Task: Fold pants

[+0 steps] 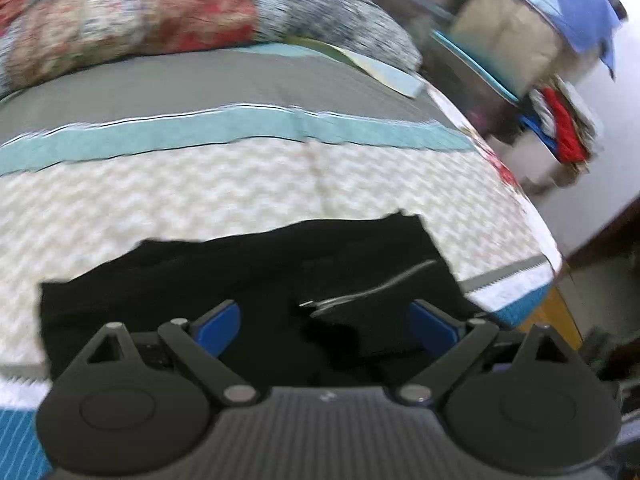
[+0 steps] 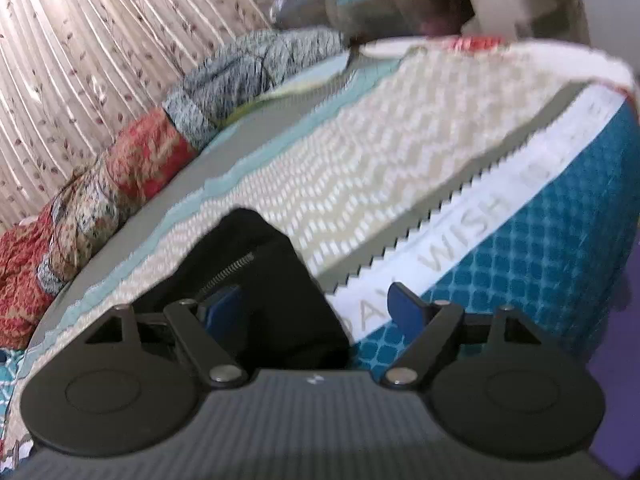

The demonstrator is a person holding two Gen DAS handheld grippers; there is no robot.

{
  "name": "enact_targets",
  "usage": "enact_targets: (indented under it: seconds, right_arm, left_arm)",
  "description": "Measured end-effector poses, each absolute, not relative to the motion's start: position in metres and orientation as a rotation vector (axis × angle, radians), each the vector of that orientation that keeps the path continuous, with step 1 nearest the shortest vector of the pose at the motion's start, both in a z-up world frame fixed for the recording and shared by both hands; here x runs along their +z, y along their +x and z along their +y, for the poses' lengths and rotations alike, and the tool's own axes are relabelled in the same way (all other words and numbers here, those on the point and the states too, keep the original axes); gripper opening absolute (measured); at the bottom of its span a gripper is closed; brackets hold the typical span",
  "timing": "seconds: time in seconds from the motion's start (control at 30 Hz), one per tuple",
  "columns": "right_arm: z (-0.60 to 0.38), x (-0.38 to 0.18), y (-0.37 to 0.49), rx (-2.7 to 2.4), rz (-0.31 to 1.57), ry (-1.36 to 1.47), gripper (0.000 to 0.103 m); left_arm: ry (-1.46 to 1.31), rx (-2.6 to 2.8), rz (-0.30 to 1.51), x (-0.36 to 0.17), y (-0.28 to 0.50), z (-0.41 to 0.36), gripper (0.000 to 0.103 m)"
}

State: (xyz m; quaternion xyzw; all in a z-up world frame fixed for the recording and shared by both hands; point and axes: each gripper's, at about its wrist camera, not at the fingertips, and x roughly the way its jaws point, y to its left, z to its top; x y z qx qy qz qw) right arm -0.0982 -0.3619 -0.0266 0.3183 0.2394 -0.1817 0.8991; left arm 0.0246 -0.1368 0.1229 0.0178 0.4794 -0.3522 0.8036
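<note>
The black pants [image 1: 248, 276] lie in a folded block on the bed's cream zigzag cover [image 1: 200, 196], near the front edge, with a metal zipper [image 1: 372, 290] showing. My left gripper [image 1: 326, 322] is open just above the pants, blue fingertips [image 1: 218, 326] spread wide with nothing between them. In the right wrist view the pants [image 2: 256, 276] show as a dark mound with a zipper [image 2: 228, 270]. My right gripper [image 2: 316, 312] is open over the pants' right end and the bed edge.
A rolled red, floral and grey quilt [image 1: 160, 16] lies along the back of the bed. Cluttered shelves with boxes and clothes [image 1: 520, 48] stand beyond the bed's right side. A patterned curtain [image 2: 100, 40] hangs behind. The mattress side [image 2: 540, 248] is blue.
</note>
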Motion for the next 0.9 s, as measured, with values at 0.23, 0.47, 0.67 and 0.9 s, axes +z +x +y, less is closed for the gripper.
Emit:
enact_targets:
  seconds: [0.23, 0.47, 0.67, 0.9]
  right_arm:
    - [-0.316, -0.013, -0.083, -0.256, 0.54, 0.437, 0.02]
    - [-0.249, 0.016, -0.092, -0.136, 0.453, 0.139, 0.019]
    - [-0.218, 0.03, -0.095, -0.072, 0.412, 0.051, 0.023]
    - [-0.215, 0.023, -0.091, -0.056, 0.414, 0.126, 0.068]
  left_arm:
    - [0.158, -0.805, 1.052, 0.111, 0.023, -0.231, 0.097]
    - [0.302, -0.837, 1.084, 0.099, 0.017, -0.279, 0.094]
    - [0.277, -0.812, 1.132, 0.093, 0.025, -0.253, 0.019]
    - [0.014, -0.839, 1.139, 0.116, 0.047, -0.164, 0.017]
